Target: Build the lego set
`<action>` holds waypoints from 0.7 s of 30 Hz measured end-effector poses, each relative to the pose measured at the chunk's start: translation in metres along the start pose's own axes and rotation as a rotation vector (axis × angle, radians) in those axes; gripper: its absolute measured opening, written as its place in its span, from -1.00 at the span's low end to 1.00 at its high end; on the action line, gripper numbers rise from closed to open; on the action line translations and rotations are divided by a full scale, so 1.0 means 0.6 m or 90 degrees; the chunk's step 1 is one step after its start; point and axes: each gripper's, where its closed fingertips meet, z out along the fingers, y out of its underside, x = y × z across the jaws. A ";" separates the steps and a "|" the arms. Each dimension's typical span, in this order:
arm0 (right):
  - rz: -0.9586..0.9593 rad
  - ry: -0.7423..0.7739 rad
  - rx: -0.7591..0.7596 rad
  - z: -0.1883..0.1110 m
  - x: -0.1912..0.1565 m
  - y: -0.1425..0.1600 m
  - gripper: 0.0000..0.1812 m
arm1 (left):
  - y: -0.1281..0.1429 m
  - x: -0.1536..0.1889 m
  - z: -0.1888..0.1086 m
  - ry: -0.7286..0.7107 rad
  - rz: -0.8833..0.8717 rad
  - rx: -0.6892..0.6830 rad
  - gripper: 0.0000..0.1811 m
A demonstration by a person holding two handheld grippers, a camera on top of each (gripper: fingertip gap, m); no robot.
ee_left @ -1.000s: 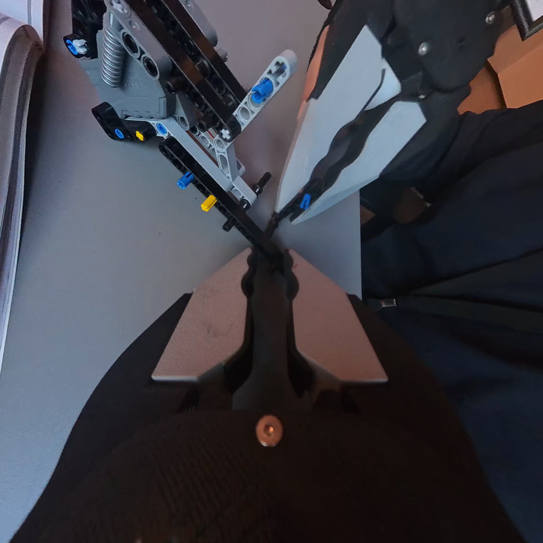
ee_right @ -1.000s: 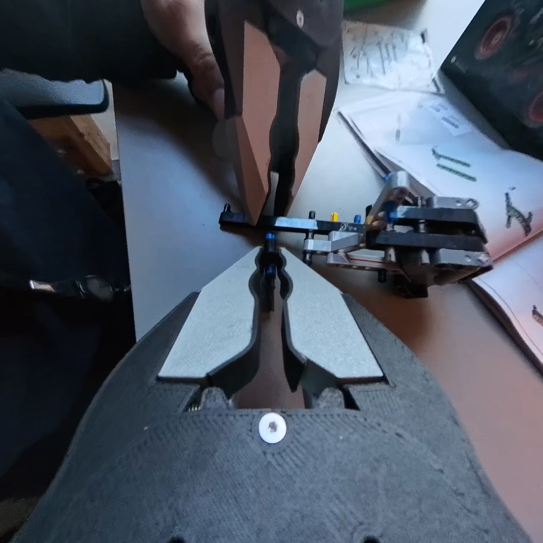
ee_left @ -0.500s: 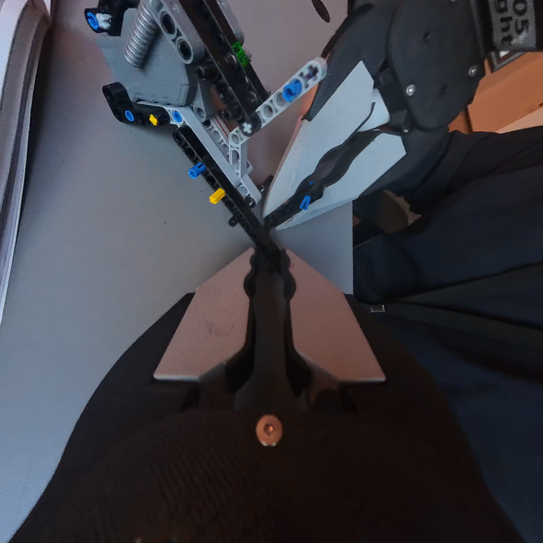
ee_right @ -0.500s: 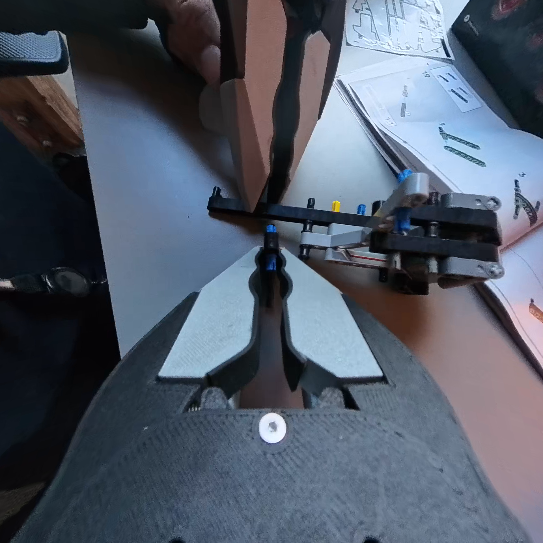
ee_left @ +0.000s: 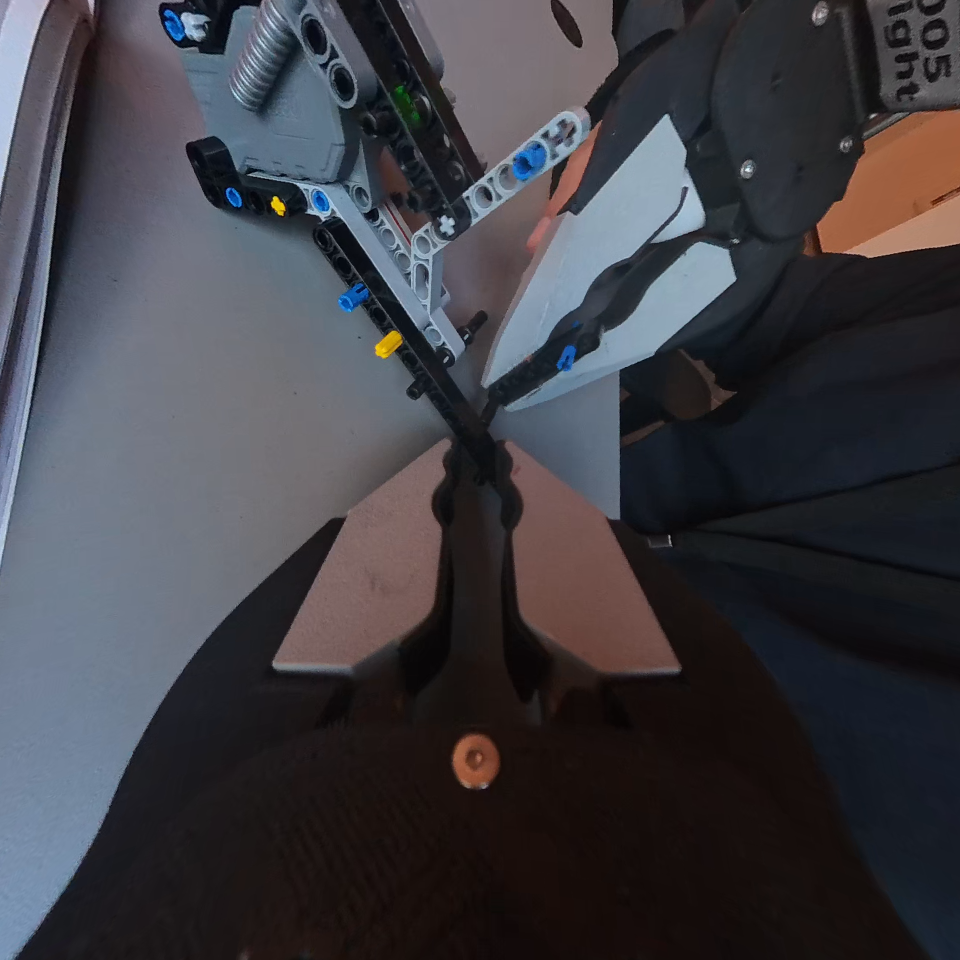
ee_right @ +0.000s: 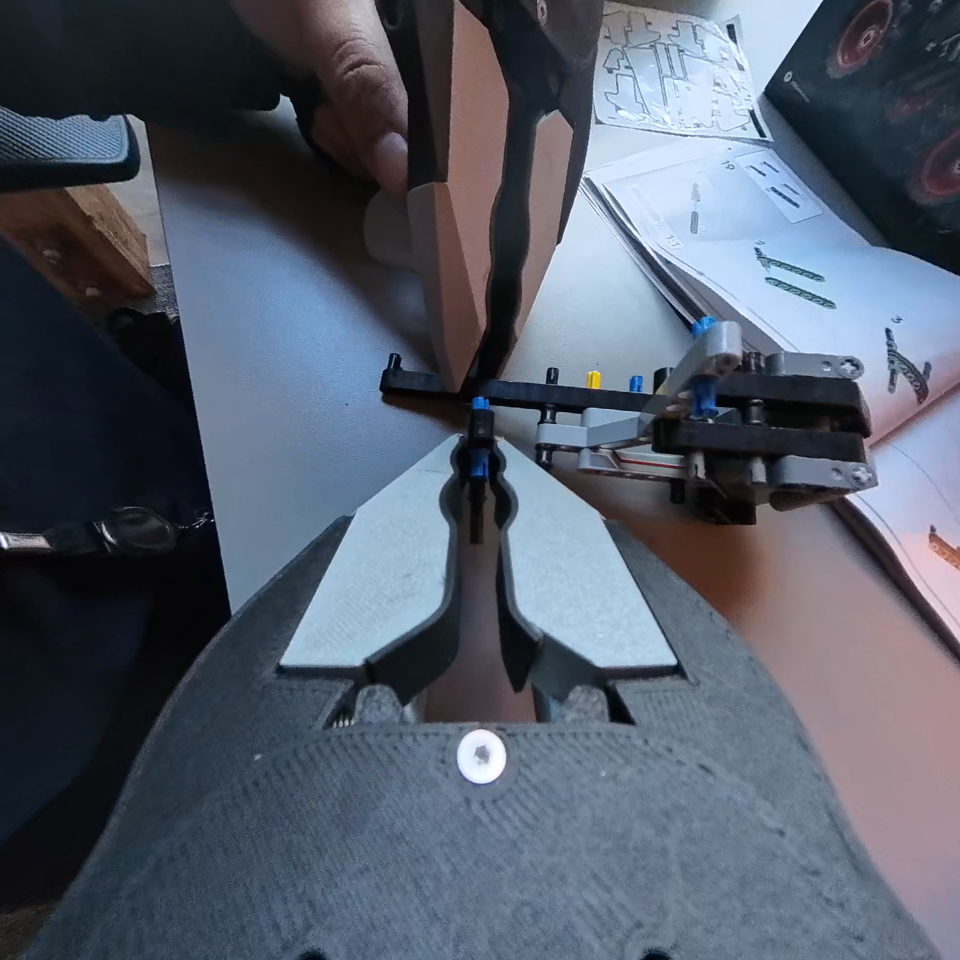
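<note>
A partly built grey and black lego model (ee_left: 332, 119) lies on the grey table, with a long black beam (ee_left: 400, 332) sticking out toward me. My left gripper (ee_left: 475, 460) is shut on the end of that beam; it shows from above in the right wrist view (ee_right: 475, 374). My right gripper (ee_right: 478, 457) is shut on a short black beam with blue pins (ee_right: 479, 441), held on edge with its tip just short of the long beam (ee_right: 561, 397). The right gripper also shows in the left wrist view (ee_left: 493, 402), its piece (ee_left: 540, 363) almost touching the long beam.
An open instruction booklet (ee_right: 779, 270) lies beyond the model, with a sticker sheet (ee_right: 670, 78) and a dark box (ee_right: 883, 104) behind. The table's edge (ee_left: 618, 467) is close on the right of the left wrist view. A person's hand (ee_right: 358, 93) holds the left gripper. The tips of both grippers are at nearly the same place.
The model and long beam have swung and drawn nearer in the left wrist view. My right gripper with its short beam has moved closer to the long beam.
</note>
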 end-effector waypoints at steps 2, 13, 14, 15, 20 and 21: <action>-0.003 0.013 -0.007 0.002 0.004 0.002 -0.95 | 0.000 0.000 0.000 0.000 -0.001 0.000 -0.88; -0.006 0.016 -0.015 0.006 0.007 0.002 -0.95 | -0.002 -0.003 0.000 0.006 -0.025 0.002 -0.88; -0.003 0.012 -0.022 0.007 0.006 0.004 -0.94 | -0.002 -0.004 0.000 0.005 -0.029 0.004 -0.88; 0.001 0.007 -0.020 0.007 0.006 0.003 -0.94 | -0.002 -0.004 -0.001 0.005 -0.033 0.006 -0.89; -0.002 0.014 -0.020 0.008 0.007 0.001 -0.94 | -0.003 -0.005 -0.002 0.002 -0.039 0.011 -0.89; -0.007 0.019 -0.019 0.008 0.007 0.001 -0.94 | -0.003 -0.005 -0.002 0.001 -0.039 0.011 -0.89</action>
